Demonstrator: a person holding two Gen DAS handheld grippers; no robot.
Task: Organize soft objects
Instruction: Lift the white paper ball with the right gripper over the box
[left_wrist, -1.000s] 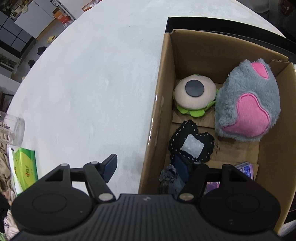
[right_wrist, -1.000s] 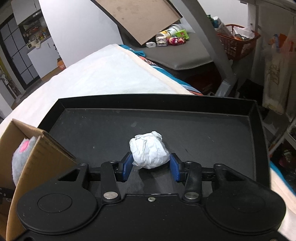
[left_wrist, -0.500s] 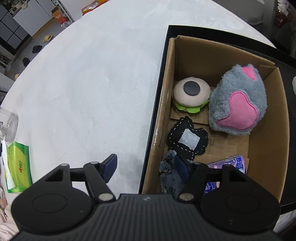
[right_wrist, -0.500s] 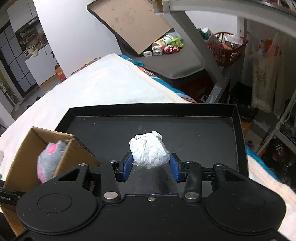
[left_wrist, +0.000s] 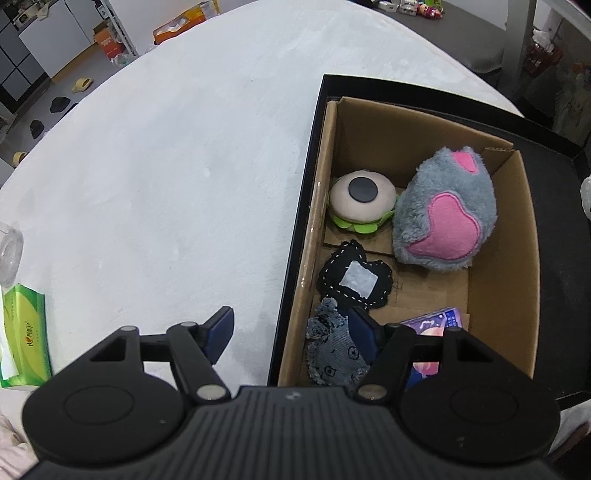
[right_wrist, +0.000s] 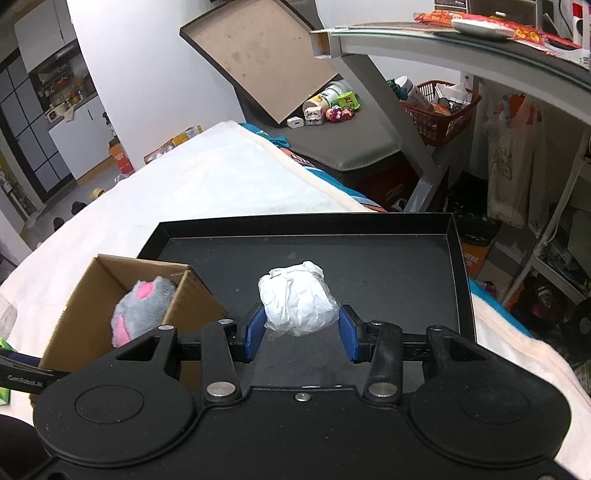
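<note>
Clamped between the blue pads of the right gripper (right_wrist: 302, 325) is a crumpled white paper ball (right_wrist: 298, 303), pinched from both sides and held above the black tray (right_wrist: 402, 258). Taking the open cardboard box (right_wrist: 192, 295) as the landmark, the ball hangs off its right side, over bare tray floor, clear of the box wall. That box stands in the tray's near left corner, and the tray lies on a white cloth-covered surface (right_wrist: 207, 184).

Over on the other side, the left gripper (left_wrist: 291, 325) points steeply down with its jaws standing apart and nothing gripped. They straddle the box's left wall (left_wrist: 299, 295): one blue finger (left_wrist: 219, 330) is over the white surface (left_wrist: 166, 166) outside the box, the other is inside it, just above a scrap of frayed denim (left_wrist: 330, 350).

Inside the box, the denim lies in the near left corner. Just beyond it is a black felt patch (left_wrist: 354, 277) with white stitching and a pale square in its middle. A beige round plush with a dark disc and green frill (left_wrist: 362, 203) sits at the far left, touching a grey furry plush with pink patches (left_wrist: 447, 218) on the far right. A purple printed packet (left_wrist: 436, 325) lies near the front, partly hidden by the gripper.

Left of the box, at the surface's edge, lie a green tissue pack (left_wrist: 24, 332) and a clear container (left_wrist: 9, 254).
</note>
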